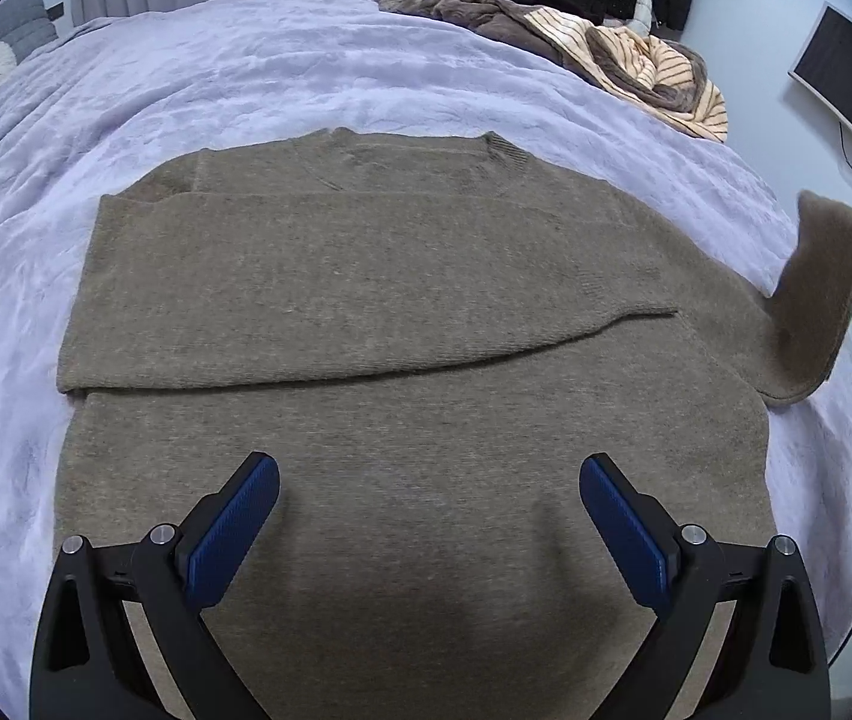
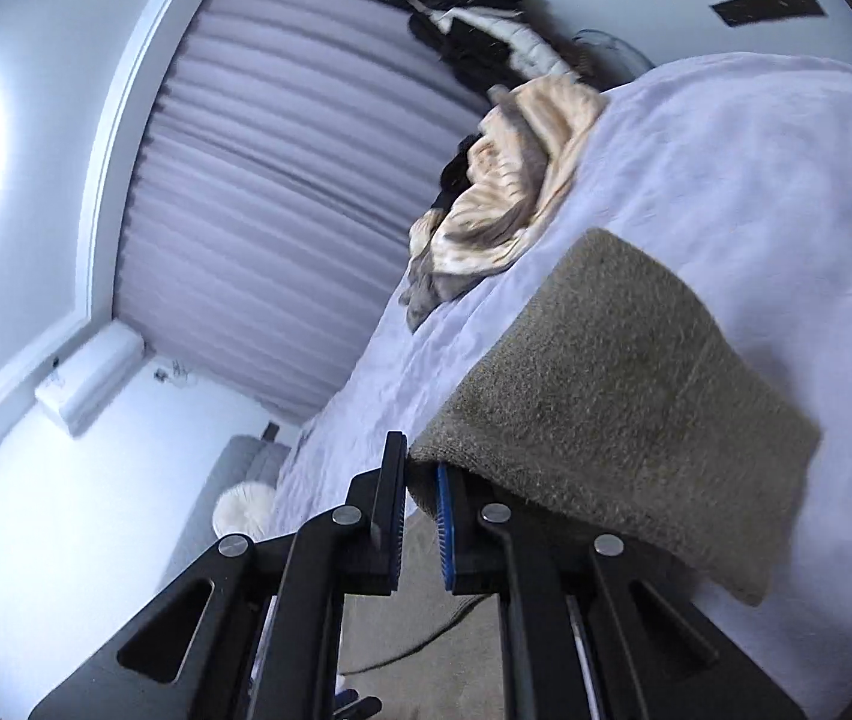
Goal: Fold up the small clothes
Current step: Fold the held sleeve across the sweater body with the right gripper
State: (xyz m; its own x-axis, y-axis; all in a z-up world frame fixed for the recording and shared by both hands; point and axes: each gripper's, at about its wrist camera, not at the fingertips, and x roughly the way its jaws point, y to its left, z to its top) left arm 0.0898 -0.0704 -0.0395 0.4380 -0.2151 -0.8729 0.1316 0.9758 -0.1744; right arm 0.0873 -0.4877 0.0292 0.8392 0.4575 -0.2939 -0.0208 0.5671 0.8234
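Spreading across the middle of the left wrist view, a brown sweater (image 1: 402,312) was laid flat on the lavender bed (image 1: 246,72), so that its folds could be made against a smooth, even surface. One sleeve (image 1: 330,276) had already been laid over the chest, its lower edge running from the left of the frame toward the right, which suggested that the fold was partly done. At the bottom of that view the left gripper (image 1: 429,516) was held over the hem with its blue fingers (image 1: 234,531) spread wide and nothing between them, probably kept ready to steady or smooth the body. Further right, at the frame's edge, the other sleeve (image 1: 810,300) was lifted off the bed by the right gripper (image 2: 420,504). In the right wrist view its fingers were seen nearly closed, pinching the cuff edge, with the rest draped over the right finger. The sleeve was judged to be held up for carrying across the chest. Unsorted clothes (image 1: 624,42) were left heaped at the upper right, well apart.
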